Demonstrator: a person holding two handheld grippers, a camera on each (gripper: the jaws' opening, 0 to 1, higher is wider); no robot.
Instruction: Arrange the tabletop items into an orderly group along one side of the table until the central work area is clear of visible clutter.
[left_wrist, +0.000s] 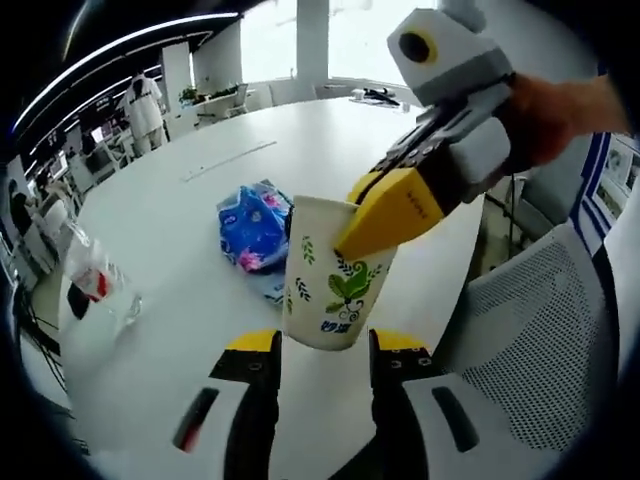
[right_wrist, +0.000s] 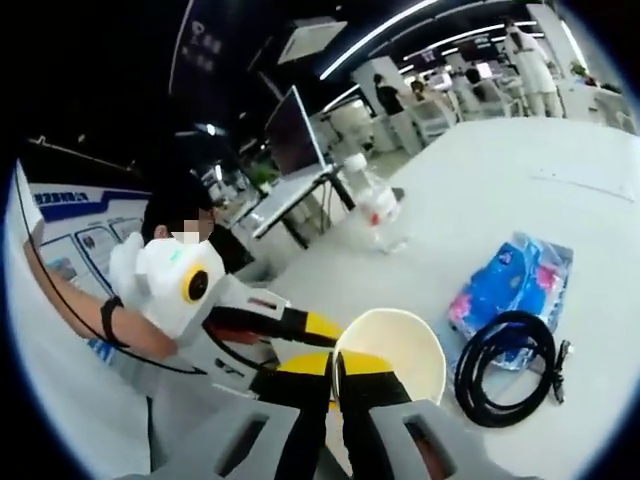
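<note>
The right gripper (right_wrist: 335, 375) is clenched on the rim of the paper cup (left_wrist: 335, 275) — one jaw inside, one outside — which keeps the cup upright above the white table (left_wrist: 180, 230). The left gripper (left_wrist: 322, 345) waits beneath with jaws parted, grasping nothing, seemingly ready to steady the base. At ten o'clock from the cup lies a blue tissue pack (left_wrist: 250, 225); a plastic bottle (left_wrist: 95, 275) sits at nine. In the right gripper view a coiled black cable (right_wrist: 505, 365) rests beside the pack. The right gripper slants down from one o'clock.

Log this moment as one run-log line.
right gripper: shut on paper cup rim | left gripper: open, below cup | tissue pack, cable: on table
</note>
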